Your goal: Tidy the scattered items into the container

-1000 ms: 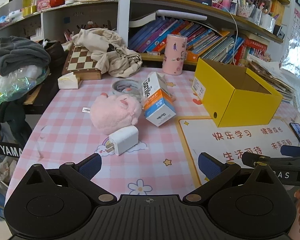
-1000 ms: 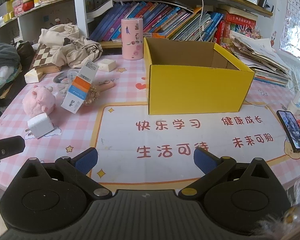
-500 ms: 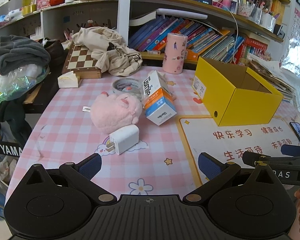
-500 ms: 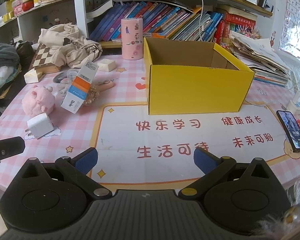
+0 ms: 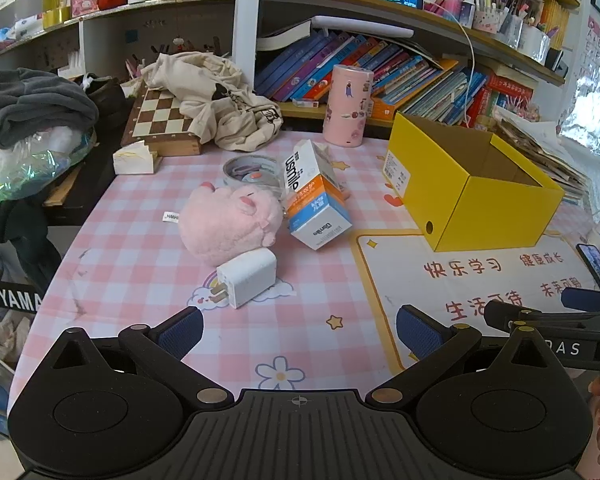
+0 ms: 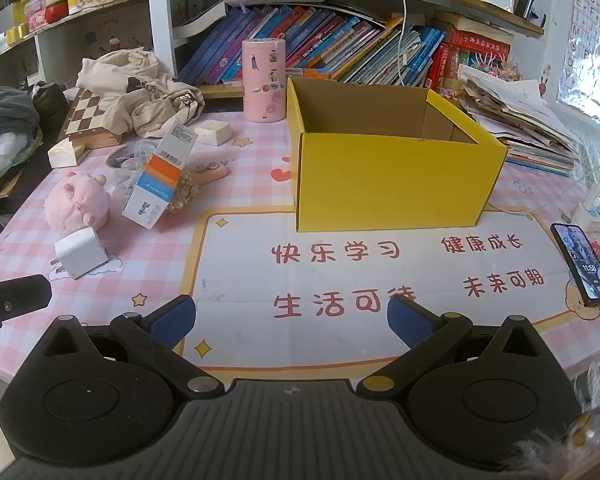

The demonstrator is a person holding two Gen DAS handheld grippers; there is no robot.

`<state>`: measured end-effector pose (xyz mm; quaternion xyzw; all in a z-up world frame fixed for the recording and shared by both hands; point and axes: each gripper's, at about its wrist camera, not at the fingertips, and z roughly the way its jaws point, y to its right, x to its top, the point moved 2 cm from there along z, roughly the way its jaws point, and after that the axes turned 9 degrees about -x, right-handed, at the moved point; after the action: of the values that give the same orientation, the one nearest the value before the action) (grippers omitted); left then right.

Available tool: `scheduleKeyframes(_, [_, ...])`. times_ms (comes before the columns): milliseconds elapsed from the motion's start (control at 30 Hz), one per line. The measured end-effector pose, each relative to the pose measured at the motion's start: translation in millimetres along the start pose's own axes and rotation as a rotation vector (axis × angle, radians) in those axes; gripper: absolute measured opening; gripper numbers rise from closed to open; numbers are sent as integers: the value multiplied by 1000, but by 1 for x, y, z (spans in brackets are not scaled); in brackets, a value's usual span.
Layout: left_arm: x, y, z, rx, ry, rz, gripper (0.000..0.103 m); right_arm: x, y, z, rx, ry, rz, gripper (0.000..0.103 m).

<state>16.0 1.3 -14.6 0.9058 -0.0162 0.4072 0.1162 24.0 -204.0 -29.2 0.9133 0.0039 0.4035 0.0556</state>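
The yellow box stands open and looks empty at the back of the table; a careless drop could clip its near wall. My pink plush is soft, touching the charger, and could drag it. The leaning carton may topple if nudged. The white charger is smooth, apt to slip. My left gripper and right gripper both hang spread, holding nothing.

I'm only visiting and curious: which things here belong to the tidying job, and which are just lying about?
For the job: yellow box, pink plush, white charger, toothpaste carton.
Probably just lying about: chessboard, phone, books, pink canister.
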Motion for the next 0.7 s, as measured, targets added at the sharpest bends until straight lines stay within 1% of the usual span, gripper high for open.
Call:
scheduleKeyframes(400, [0, -1, -2, -1, -3, 1, 103, -1, 0, -3, 3, 6, 0, 103])
scheduleKeyframes(700, [-1, 0, -6, -3, 10, -2, 103, 0, -4, -11, 20, 33, -27, 103])
